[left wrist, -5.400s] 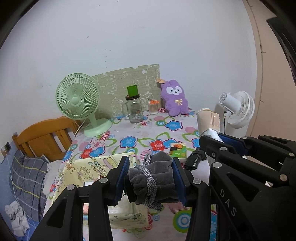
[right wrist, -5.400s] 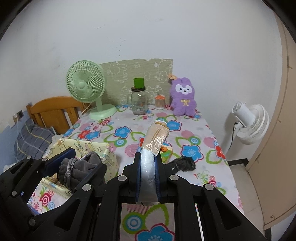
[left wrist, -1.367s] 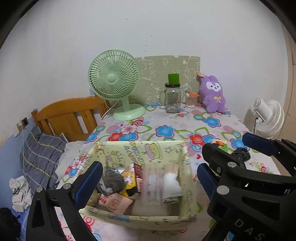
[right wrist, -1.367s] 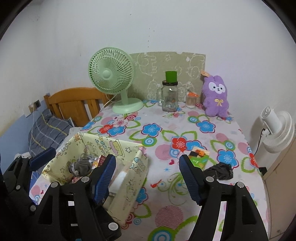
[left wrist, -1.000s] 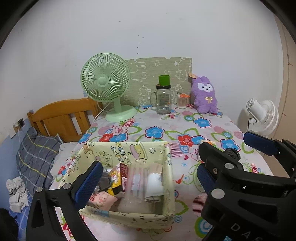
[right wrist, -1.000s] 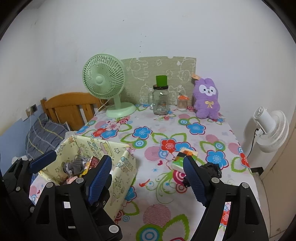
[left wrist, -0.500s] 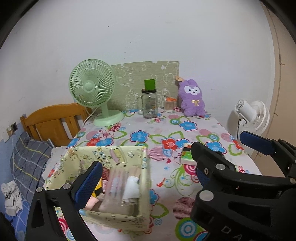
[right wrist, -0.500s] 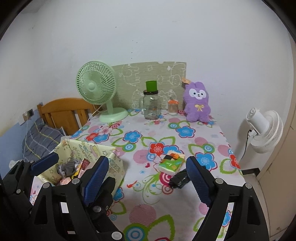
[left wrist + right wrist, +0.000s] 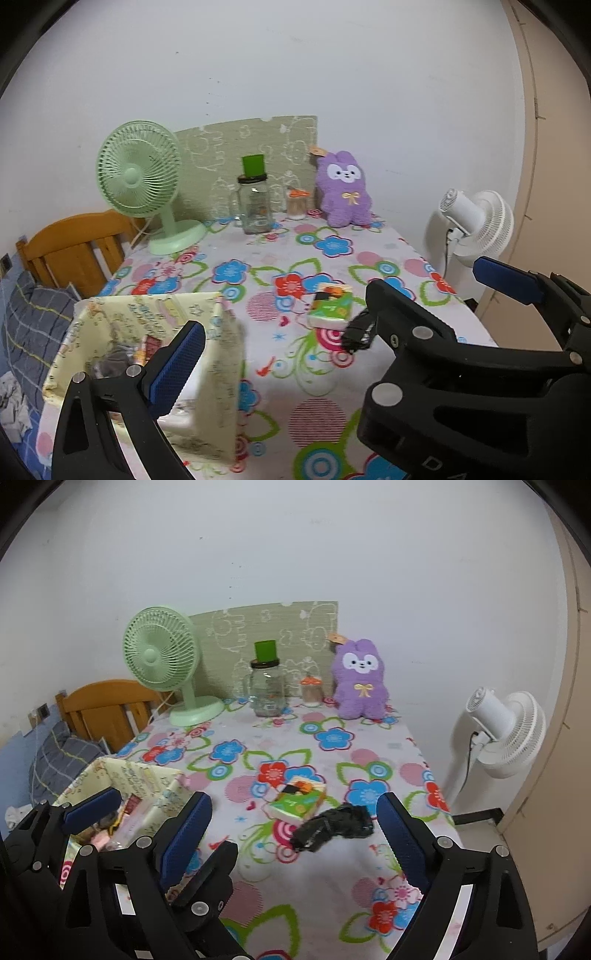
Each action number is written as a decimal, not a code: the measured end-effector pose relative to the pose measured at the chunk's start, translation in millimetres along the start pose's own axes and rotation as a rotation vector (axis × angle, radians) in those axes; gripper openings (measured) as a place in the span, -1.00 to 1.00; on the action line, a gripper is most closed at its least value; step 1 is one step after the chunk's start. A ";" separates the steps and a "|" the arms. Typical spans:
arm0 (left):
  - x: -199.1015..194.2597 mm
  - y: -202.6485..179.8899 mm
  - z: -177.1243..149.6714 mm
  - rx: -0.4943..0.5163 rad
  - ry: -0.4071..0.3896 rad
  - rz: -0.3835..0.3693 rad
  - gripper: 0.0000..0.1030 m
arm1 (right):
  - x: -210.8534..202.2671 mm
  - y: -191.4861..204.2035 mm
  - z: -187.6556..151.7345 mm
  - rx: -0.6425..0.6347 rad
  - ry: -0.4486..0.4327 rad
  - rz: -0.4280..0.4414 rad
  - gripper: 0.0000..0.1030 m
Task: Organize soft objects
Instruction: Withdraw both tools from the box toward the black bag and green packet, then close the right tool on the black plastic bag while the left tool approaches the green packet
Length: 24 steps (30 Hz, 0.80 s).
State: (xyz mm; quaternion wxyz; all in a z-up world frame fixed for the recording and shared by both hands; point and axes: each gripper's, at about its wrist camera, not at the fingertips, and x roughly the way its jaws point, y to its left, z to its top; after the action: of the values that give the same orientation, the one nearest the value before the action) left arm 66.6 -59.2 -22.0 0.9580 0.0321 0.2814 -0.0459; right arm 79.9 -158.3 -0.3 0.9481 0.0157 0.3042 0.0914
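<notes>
On the flowered tablecloth [image 9: 258,746], well ahead of my right gripper [image 9: 291,830], a crumpled black soft item [image 9: 334,827] lies touching the near corner of a green tissue pack [image 9: 295,803]. Right jaws have just been opening, wide now, nothing between the pads. My left gripper [image 9: 136,808] also stands open and empty, over the yellow fabric bin [image 9: 147,314] at the table's left edge; soft things already inside. Purple plush rabbit [image 9: 360,681], glass jar [image 9: 266,692] and green fan [image 9: 160,657] stand along the back wall.
</notes>
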 end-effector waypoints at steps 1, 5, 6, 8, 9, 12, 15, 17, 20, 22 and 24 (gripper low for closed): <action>1.4 -3.3 0.0 0.002 0.002 -0.006 0.99 | 0.0 -2.0 -0.3 0.000 0.000 -0.003 0.80; 6.0 -12.2 -0.1 0.010 0.012 -0.020 0.98 | 2.0 -14.6 -2.6 0.003 0.002 -0.020 0.80; 7.6 -14.5 0.0 0.011 0.015 -0.023 0.97 | 2.6 -17.5 -3.4 0.005 0.004 -0.024 0.80; 12.3 -18.7 0.5 0.013 0.026 -0.032 0.95 | 4.3 -22.8 -3.9 0.009 0.007 -0.029 0.80; 15.1 -20.7 0.8 0.014 0.034 -0.036 0.95 | 6.0 -26.1 -4.3 0.013 0.010 -0.031 0.80; 23.5 -24.8 1.3 0.011 0.051 -0.042 0.92 | 10.5 -33.8 -4.8 0.023 0.019 -0.037 0.80; 32.7 -27.8 1.5 0.009 0.067 -0.042 0.92 | 17.0 -42.8 -6.1 0.035 0.032 -0.042 0.80; 39.4 -30.2 1.8 0.009 0.077 -0.042 0.90 | 22.4 -47.1 -6.6 0.039 0.042 -0.045 0.80; 48.6 -32.3 1.5 0.006 0.095 -0.044 0.85 | 29.2 -52.2 -7.3 0.044 0.055 -0.049 0.80; 54.6 -32.9 2.1 -0.004 0.110 -0.044 0.79 | 34.6 -55.9 -7.8 0.049 0.063 -0.052 0.80; 58.4 -33.9 3.5 -0.011 0.119 -0.050 0.77 | 40.3 -59.0 -7.7 0.054 0.071 -0.052 0.80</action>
State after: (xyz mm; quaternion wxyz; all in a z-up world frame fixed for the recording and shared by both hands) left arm 113.7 -97.2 -51.9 0.9382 0.0224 0.3390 -0.0660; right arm 117.3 -209.2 -34.8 0.9380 0.0301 0.3401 0.0590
